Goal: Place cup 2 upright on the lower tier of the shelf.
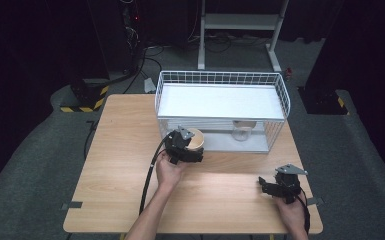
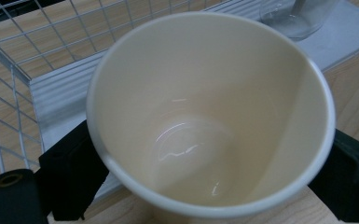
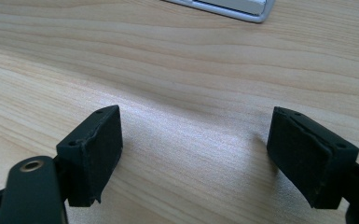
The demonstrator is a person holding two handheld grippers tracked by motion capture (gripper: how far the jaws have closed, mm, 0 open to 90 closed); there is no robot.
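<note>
The right gripper [image 3: 196,154] hangs low over the table [image 3: 182,60], its two black jaws rising from the bottom edge at about 7 and 4 o'clock. They stand well apart, with only bare wood grain between them. The left pad [image 3: 95,154] looks frayed along its inner edge; the right pad [image 3: 303,156] is tilted outward. At 1 o'clock, on the top edge, lies the pale corner of a tray [image 3: 242,8], resting on the table.
</note>
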